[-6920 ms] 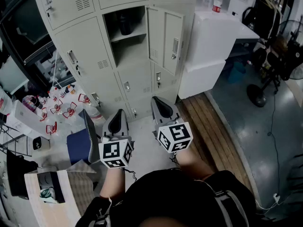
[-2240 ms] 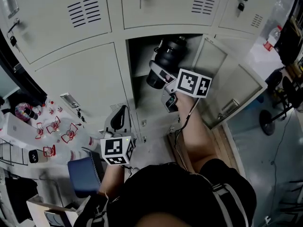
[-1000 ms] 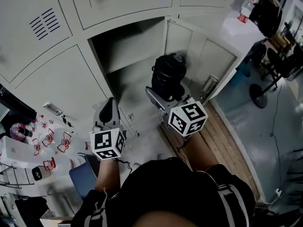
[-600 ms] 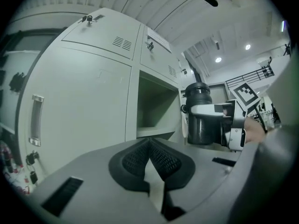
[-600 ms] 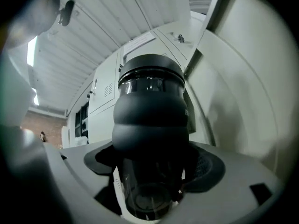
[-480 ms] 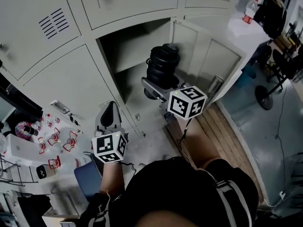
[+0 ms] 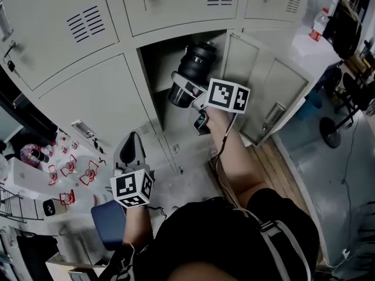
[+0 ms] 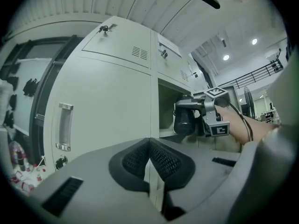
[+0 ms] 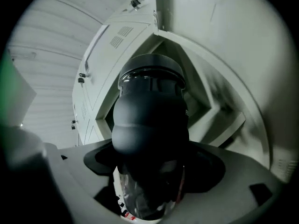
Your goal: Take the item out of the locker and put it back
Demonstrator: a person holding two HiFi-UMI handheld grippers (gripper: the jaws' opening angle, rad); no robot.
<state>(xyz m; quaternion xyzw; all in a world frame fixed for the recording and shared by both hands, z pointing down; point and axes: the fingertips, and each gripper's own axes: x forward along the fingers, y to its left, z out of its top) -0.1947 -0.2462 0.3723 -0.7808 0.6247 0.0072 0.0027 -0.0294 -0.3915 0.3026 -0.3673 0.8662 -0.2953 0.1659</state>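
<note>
My right gripper (image 7: 184, 90) is clamped on the black bottle (image 7: 194, 66), one jaw on each side of its body. In the right gripper view the bottle (image 9: 150, 120) fills the space between the jaws. Its dark rounded body points away from me, and a clear section with small print sits down near the pads. I hold it raised and tilted at the mouth of the open compartment (image 7: 153, 69) of the grey locker (image 7: 99, 98). Its far end is just inside the opening, and the open door (image 7: 266, 92) stands to its right. I cannot tell whether it touches the shelf.

My left gripper (image 7: 130, 140) hangs low in front of the closed doors, well apart from the bottle. Its view shows the ribbed pads (image 8: 159, 160) pressed together with nothing between them. Beyond them the right gripper (image 8: 198, 118) holds the bottle (image 8: 183, 120) at the opening.
</note>
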